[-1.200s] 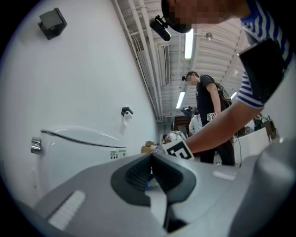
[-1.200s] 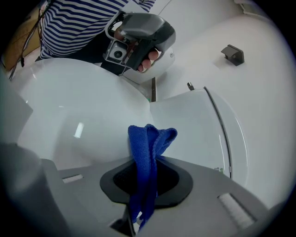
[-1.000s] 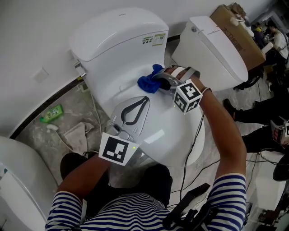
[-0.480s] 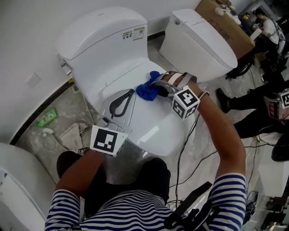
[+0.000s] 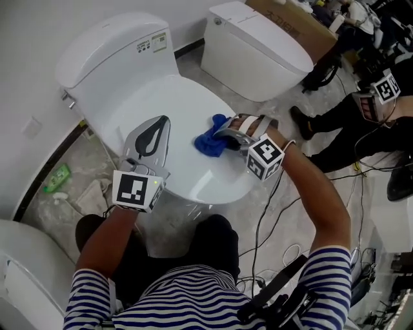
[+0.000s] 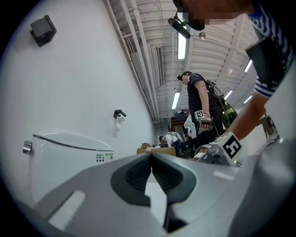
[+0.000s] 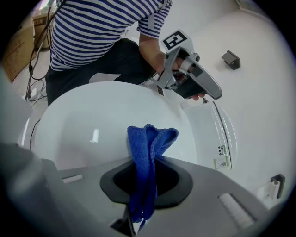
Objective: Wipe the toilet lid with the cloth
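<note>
The white toilet lid (image 5: 181, 109) is down, below the tank (image 5: 106, 48). A blue cloth (image 5: 210, 140) lies bunched on the lid's right side, and my right gripper (image 5: 222, 138) is shut on it. In the right gripper view the cloth (image 7: 149, 148) hangs folded between the jaws of the right gripper (image 7: 147, 162), over the lid (image 7: 88, 125). My left gripper (image 5: 160, 124) is over the lid's left side, shut with nothing in it. In the left gripper view its jaws meet at the left gripper's tip (image 6: 151, 155), and the tank (image 6: 64, 150) stands beyond.
A second toilet (image 5: 258, 38) and a cardboard box (image 5: 293, 16) stand at the back right. On the floor to the left are a green bottle (image 5: 57, 177) and a rag (image 5: 90, 196). Cables (image 5: 274, 216) trail on the right, near a seated person (image 5: 361, 109).
My right gripper has drawn the blue cloth from the lid's hinge end near the tank toward the front, along the right side. The left gripper stays by the lid's left side.
</note>
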Motion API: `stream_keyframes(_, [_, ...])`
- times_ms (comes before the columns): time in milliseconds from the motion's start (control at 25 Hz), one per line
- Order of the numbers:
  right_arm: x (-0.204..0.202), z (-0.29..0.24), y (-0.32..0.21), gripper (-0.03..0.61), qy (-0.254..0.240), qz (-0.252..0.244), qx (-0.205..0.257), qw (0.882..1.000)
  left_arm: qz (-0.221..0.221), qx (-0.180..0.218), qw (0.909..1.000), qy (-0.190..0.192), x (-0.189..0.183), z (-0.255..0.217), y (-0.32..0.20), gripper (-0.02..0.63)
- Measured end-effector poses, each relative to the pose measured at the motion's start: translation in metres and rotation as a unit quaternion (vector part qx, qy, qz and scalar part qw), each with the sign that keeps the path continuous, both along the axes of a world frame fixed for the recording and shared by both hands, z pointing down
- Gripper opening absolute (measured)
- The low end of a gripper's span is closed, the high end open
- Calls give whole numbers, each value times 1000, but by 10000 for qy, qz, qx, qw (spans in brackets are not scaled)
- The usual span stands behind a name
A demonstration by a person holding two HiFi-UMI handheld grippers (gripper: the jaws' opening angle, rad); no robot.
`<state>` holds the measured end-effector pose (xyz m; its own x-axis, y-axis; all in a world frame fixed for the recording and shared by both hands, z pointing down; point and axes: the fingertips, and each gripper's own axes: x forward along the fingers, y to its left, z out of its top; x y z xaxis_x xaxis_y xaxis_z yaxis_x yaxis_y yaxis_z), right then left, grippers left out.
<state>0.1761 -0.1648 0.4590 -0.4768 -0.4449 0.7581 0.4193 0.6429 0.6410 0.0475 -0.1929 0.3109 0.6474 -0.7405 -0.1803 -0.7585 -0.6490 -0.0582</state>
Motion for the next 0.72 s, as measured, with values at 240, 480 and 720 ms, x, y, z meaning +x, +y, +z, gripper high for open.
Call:
stream_keyframes(240, [42, 8, 56, 63, 76, 174, -9, 9998, 113, -29, 9999, -67, 14, 5, 13, 4])
stream_keyframes(480, [80, 13, 98, 63, 130, 320, -18, 9994, 118, -21, 9998, -137, 25, 6, 15, 3])
stream_keyframes(720, [110, 21, 131, 63, 276, 438, -91, 9986, 142, -15, 9998, -167, 36, 9, 20, 4])
